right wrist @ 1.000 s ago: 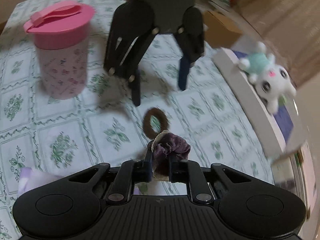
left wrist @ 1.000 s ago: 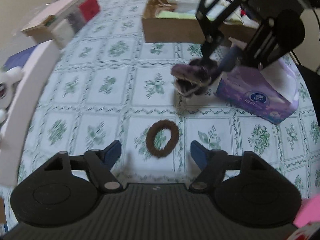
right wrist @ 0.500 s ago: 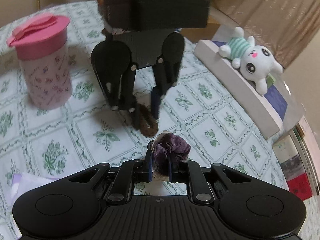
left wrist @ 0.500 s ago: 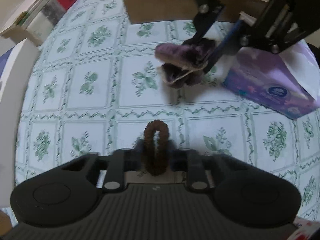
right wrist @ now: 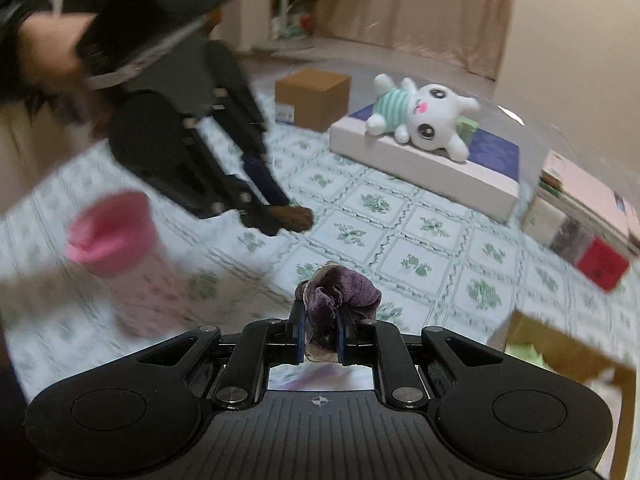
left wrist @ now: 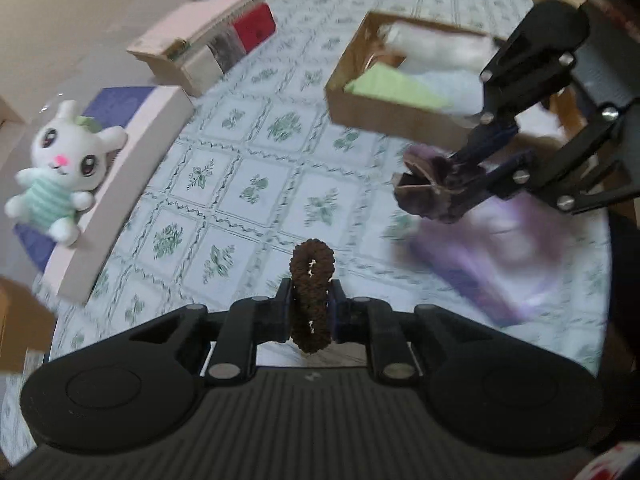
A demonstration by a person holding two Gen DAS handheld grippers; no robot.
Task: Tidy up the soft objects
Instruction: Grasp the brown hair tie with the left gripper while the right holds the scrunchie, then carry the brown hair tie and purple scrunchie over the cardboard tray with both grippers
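Both my grippers are loaded, carrying hair ties above the tablecloth.

My left gripper point(left wrist: 312, 304) pinches the brown ring point(left wrist: 311, 296) edge-on, its loop standing upright between the fingers. My right gripper point(right wrist: 320, 334) pinches the purple scrunchie point(right wrist: 340, 294), bunched between its fingers. The open box point(left wrist: 384, 120), already holding folded cloths, lies ahead and to the right of my left gripper. I judge the right gripper nearer it, so the scrunchie should go in first.
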